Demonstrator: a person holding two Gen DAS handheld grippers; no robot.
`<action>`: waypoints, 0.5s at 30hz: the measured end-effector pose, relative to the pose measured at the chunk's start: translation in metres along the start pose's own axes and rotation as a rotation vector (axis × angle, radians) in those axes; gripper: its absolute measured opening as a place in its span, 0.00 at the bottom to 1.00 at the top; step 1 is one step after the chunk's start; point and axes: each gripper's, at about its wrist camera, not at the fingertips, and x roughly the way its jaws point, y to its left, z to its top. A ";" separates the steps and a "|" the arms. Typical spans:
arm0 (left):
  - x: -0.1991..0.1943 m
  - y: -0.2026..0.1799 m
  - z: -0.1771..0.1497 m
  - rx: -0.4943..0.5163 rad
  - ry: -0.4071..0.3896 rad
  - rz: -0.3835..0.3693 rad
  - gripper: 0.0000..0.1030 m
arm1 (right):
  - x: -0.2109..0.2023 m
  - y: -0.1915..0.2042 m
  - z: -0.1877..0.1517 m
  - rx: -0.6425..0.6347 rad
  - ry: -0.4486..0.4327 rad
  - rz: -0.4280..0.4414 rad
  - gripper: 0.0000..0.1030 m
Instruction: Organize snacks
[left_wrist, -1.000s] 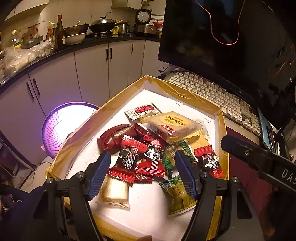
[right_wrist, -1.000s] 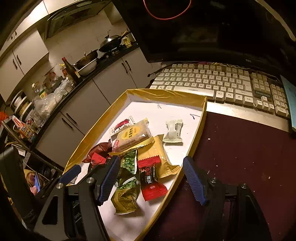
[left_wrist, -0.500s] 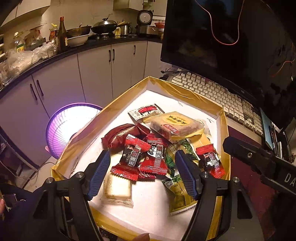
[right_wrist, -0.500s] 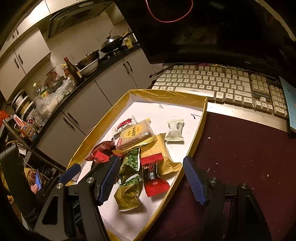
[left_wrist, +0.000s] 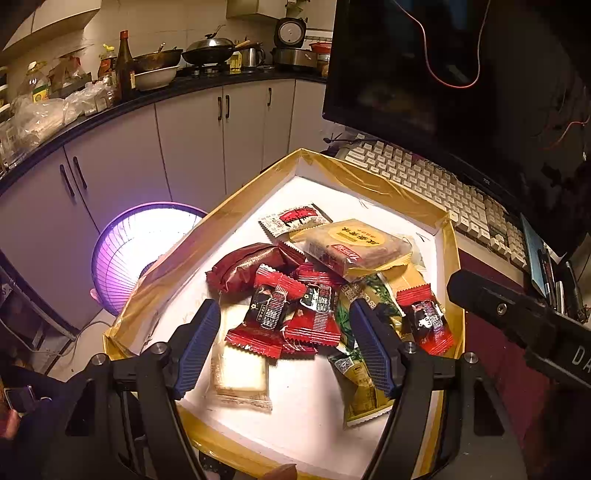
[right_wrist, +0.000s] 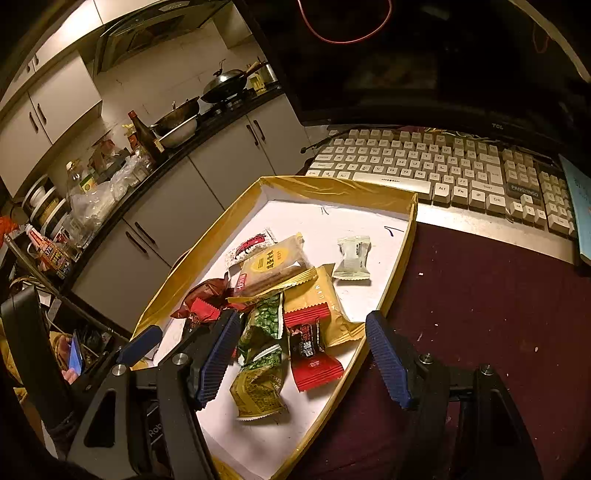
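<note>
Here, a gold-rimmed tray (left_wrist: 376, 182) holds heaped snacks (left_wrist: 295, 306), one white packet (right_wrist: 352, 257) lying apart. Left gripper (left_wrist: 288, 345) and right gripper (right_wrist: 301, 363) hover above, jaws wide, empty.

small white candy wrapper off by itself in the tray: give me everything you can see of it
The white candy wrapper is a small pillow-shaped packet, white to pale grey, with crimped ends that flare out at top and bottom and faint dark print on its face, too small to read. It looks like thin plastic film, sealed and unopened. It lies flat on the white floor of the gold-rimmed tray, toward the right wall, apart from the heap. Its nearest neighbour is the gold packet just beside it; whether they touch is unclear. Neither gripper is on it.
</note>
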 end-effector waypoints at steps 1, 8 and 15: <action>0.000 0.000 0.000 0.000 0.001 0.000 0.70 | 0.000 0.000 0.000 -0.001 0.000 -0.001 0.70; 0.002 0.002 0.000 -0.004 0.010 0.000 0.70 | 0.000 0.001 0.000 0.001 0.000 -0.002 0.70; 0.003 0.003 0.000 0.002 0.014 -0.002 0.70 | 0.000 0.000 0.000 -0.003 0.001 -0.003 0.70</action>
